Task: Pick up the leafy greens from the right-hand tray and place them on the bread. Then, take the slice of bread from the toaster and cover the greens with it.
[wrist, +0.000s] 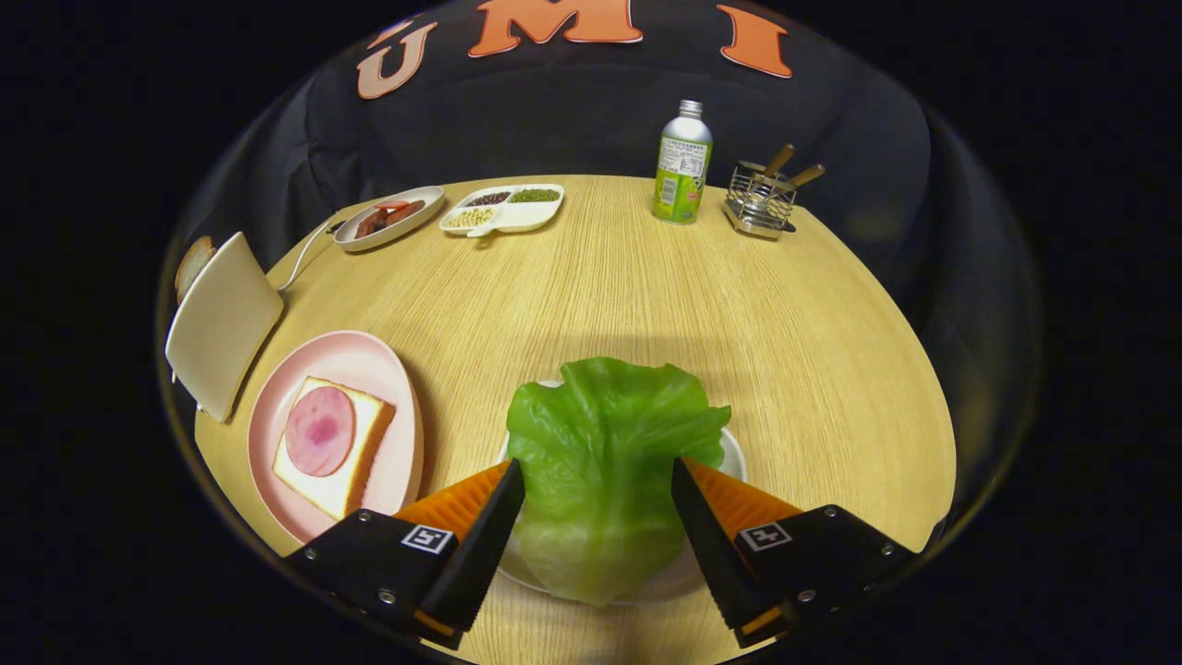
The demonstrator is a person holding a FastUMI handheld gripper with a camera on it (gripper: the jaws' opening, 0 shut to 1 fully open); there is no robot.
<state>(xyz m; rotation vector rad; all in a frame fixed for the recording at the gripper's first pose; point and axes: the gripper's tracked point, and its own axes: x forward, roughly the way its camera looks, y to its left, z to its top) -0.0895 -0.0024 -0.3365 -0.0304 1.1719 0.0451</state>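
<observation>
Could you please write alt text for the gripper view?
The open orange-and-black gripper straddles a green lettuce leaf on a white tray. Left of it, a pink plate holds ham-topped bread on the round wooden table.

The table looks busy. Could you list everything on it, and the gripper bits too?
Table: one, light wood, round.
Lettuce leaf: one, green, between the fingers, lying on a white plate.
Pink plate: one, beside the lettuce.
Bread: one slice, on the pink plate.
Ham: one round pink slice, on the bread.
Toaster: one, cream, beyond the pink plate, a bread slice poking out.
Sausage dish: one, far side.
Divided dish: one, white, holding beans.
Bottle: one, green and silver.
Wire rack: one, with wooden handles.
Gripper: one, black and orange, fingers open either side of the leaf.
</observation>
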